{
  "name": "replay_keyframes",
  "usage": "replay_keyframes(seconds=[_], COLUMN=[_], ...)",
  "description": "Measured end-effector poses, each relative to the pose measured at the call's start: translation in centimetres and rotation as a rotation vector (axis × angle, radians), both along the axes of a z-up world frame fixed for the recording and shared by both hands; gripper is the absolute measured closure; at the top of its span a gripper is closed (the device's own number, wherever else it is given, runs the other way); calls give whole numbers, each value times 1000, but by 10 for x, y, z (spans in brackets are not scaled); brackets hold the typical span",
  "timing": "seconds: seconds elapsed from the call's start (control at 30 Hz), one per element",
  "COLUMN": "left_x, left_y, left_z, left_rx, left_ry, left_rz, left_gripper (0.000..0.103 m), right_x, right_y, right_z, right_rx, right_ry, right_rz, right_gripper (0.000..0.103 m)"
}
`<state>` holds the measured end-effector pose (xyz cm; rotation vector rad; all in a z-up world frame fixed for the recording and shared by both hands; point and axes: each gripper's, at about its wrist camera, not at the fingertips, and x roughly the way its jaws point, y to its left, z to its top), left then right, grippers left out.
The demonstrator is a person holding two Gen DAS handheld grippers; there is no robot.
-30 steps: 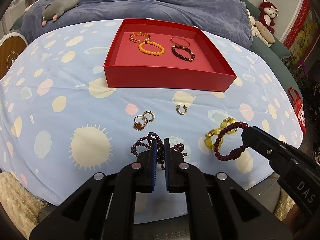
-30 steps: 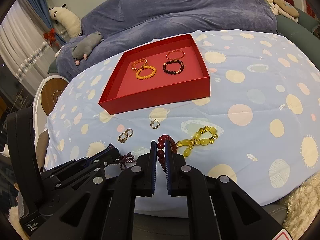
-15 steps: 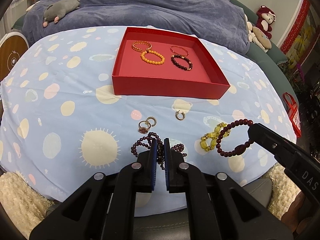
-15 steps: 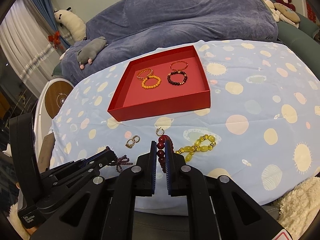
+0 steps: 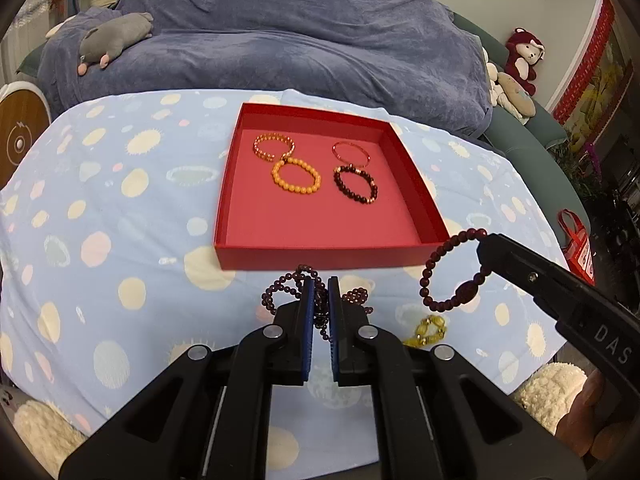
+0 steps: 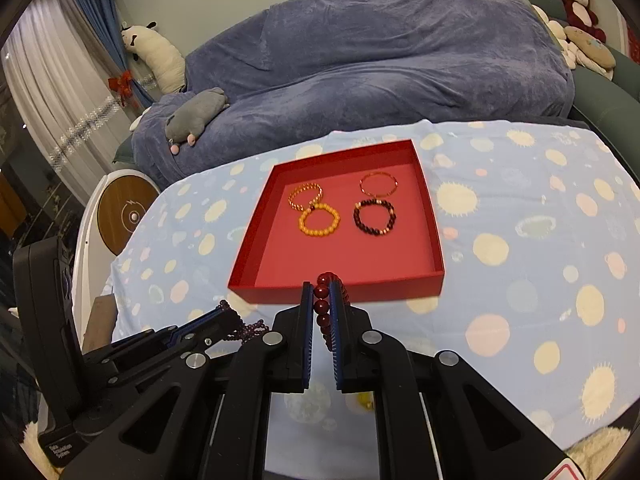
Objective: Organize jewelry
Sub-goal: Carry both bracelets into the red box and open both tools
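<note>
1. Left wrist view: your left gripper (image 5: 321,286) is clenched on a long strand of small purple beads (image 5: 285,285), which loops out on both sides of the blue-padded fingers and hangs above the cloth.
2. Just beyond it sits the shallow square red box (image 5: 320,255), matte card with low walls, on a light blue tablecloth (image 5: 100,208) printed with pale suns and dots.
3. Inside the box, toward its far half, lie four bracelets: a thin gold-bead ring (image 5: 274,147) far left, a chunky orange bead bracelet (image 5: 296,175) touching it, a slim red bangle (image 5: 351,153) far right, and a dark garnet bead bracelet (image 5: 355,184) just nearer.
4. At the right, your right gripper (image 5: 486,254) grasps a round dark red bead bracelet (image 5: 438,256), held in the air by the box's near right corner. A yellow bead bracelet (image 5: 429,330) lies on the cloth below.
5. Right wrist view: your right gripper (image 6: 322,294) pinches the glossy dark red bead bracelet (image 6: 323,306) edge-on, just short of the red box's (image 6: 340,290) near wall.
6. Your left gripper (image 6: 230,318) sits near left, purple beads (image 6: 252,328) dangling from it.
</note>
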<state>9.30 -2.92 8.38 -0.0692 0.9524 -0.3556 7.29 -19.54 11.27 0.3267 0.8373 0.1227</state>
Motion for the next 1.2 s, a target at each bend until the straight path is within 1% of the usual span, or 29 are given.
replay_keyframes(seconds=[0.17,0.23,0.33,0.43,0.5,0.67,0.8,0.9,0.93,0.97,1.0,1.03,1.1,1.17,1.2], left_x=[40,57,79,98,108,125,131,132,132,131,131,129,126,122,119], left_y=[-12,-16,-25,-32,-37,-43,-43,-42,-41,-39,-38,-36,-33,-29,-27], left_z=[11,11,6,-6,-16,-45,-65,-71,-73,-74,-73,-72,-70,-68,-66], left_rx=[-14,-14,-7,5,21,45,51,56,59,57,63,65,57,55,57], left_ry=[-33,-37,-42,-30,-18,16,52,52,55,56,51,40,31,30,23], left_rz=[-2,6,3,-2,-8,-14,-11,-8,-4,-2,11,25,32,42,49], left_gripper=[97,97,97,97,97,97,96,96,89,83,70,64,63,61,61], right_x=[46,62,82,100,110,125,131,131,131,129,126,123,116,108,104], right_y=[2,3,2,2,2,-6,-15,-20,-22,-23,-25,-27,-32,-35,-38], right_z=[8,5,-4,-16,-26,-58,-80,-92,-95,-96,-96,-94,-88,-80,-77], right_rx=[1,-2,23,43,38,49,16,-32,-55,-81,-99,-112,-125,-126,-126], right_ry=[-26,-28,-8,13,28,91,136,165,170,171,162,149,124,100,92], right_rz=[9,9,2,-2,-3,-15,-27,-26,-37,-50,-61,-72,-95,-109,-113], right_gripper=[95,95,95,95,94,94,95,94,93,87,83,80,66,60,60])
